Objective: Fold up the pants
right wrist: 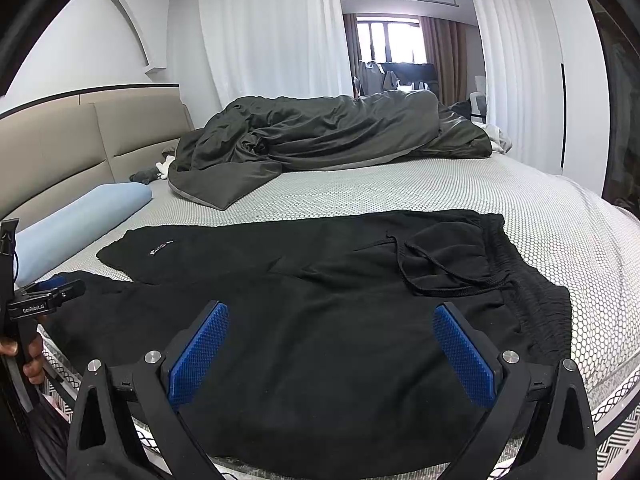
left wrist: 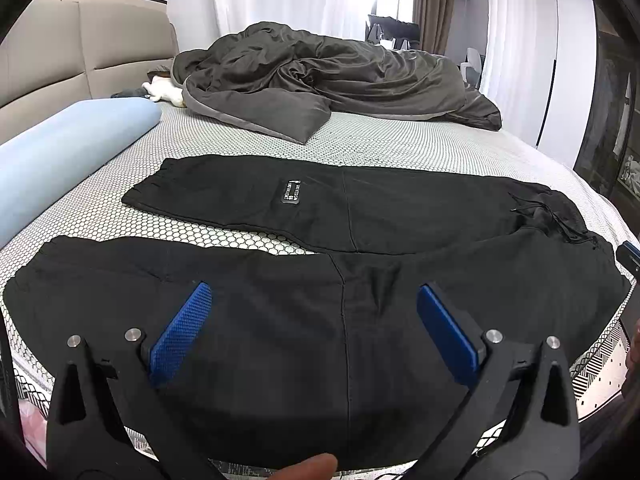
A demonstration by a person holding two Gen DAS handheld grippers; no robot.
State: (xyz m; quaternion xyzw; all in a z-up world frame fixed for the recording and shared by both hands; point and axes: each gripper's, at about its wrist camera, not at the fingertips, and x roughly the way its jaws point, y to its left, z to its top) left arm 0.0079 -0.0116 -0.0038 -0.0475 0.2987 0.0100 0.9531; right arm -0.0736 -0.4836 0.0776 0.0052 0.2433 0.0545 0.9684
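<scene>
Two claws: both are hanging over the near edge of the bed (right wrist: 520, 200), holding nothing.
Pants: the black pants (left wrist: 360, 208) are lying spread flat on the bed, legs running toward the left, waistband (right wrist: 532, 280) and drawstring (right wrist: 440, 276) on the right.
Handling: soft, limp knit, light and likely sagging when lifted; a thin pinch is probably slipping less than a bunched one.
Hold points: waistband edge and the leg cuff (left wrist: 148, 192) are looking like the firmest hems.
Left claw (left wrist: 314, 304): jaws are standing wide apart above the near leg; contact with the cloth is hard to judge.
Right claw (right wrist: 330, 320): jaws are standing wide apart over the hip area, gripping nothing.
</scene>
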